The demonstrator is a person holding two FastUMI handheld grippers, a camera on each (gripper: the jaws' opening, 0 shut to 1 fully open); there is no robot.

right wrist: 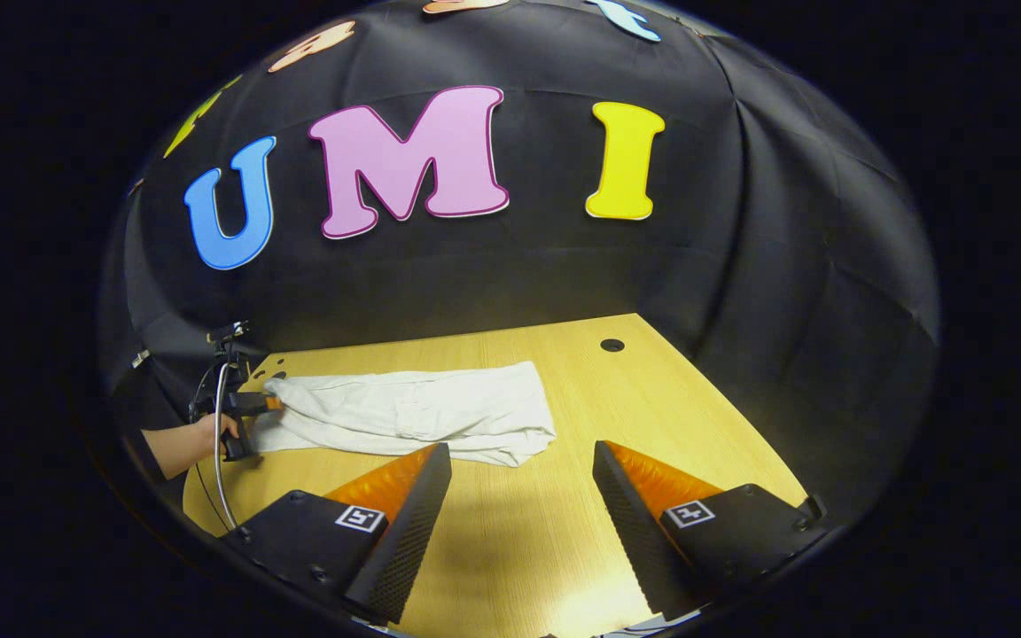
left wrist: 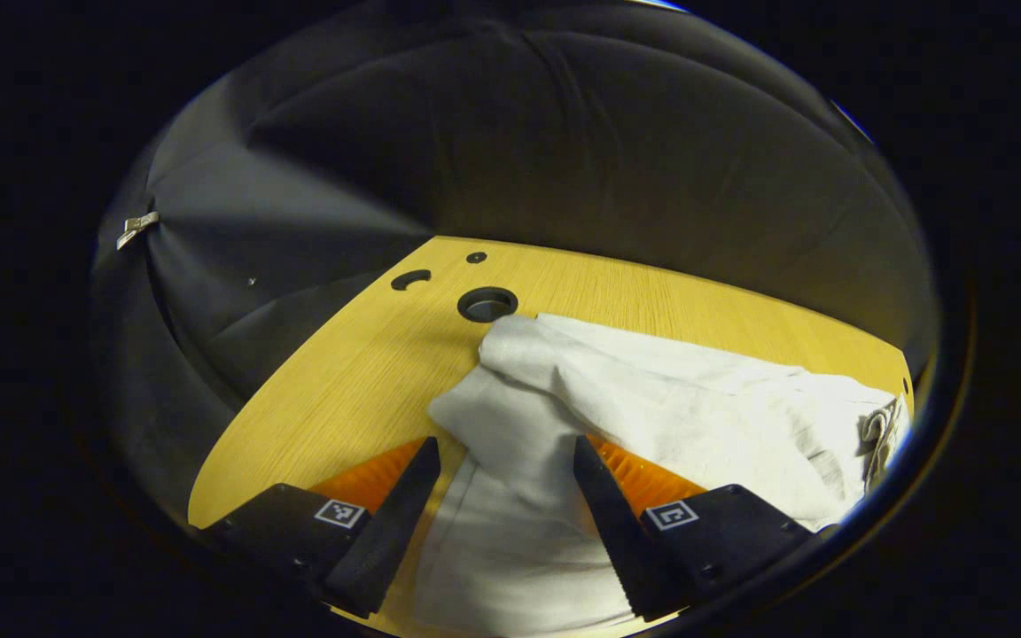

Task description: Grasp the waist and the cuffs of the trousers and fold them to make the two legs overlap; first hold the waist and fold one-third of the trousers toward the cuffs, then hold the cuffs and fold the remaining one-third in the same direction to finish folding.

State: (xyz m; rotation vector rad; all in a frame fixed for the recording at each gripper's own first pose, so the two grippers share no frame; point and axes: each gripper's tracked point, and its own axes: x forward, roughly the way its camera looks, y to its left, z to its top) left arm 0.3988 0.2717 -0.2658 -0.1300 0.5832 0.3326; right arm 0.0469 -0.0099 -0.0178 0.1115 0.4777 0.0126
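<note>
The white trousers (right wrist: 413, 412) lie stretched out on the wooden table (right wrist: 510, 540), with the far end at the left. In the left gripper view my left gripper (left wrist: 506, 454) is open and straddles the bunched cuff end of the trousers (left wrist: 652, 399), cloth lying between its spread fingers. A drawstring (left wrist: 878, 434) marks the waist at the far right of that view. My right gripper (right wrist: 521, 452) stands open just short of the near end of the trousers, holding nothing. The right gripper view also has the left gripper (right wrist: 240, 408) and the hand (right wrist: 209, 439) holding it, at the trousers' far end.
A round cable hole (left wrist: 487, 304) sits in the table just beyond the cuffs, with a smaller hole (left wrist: 476, 258) and a slot (left wrist: 410, 279) near it. Another hole (right wrist: 612, 345) is near the back edge. Black cloth walls close in the table's back and sides.
</note>
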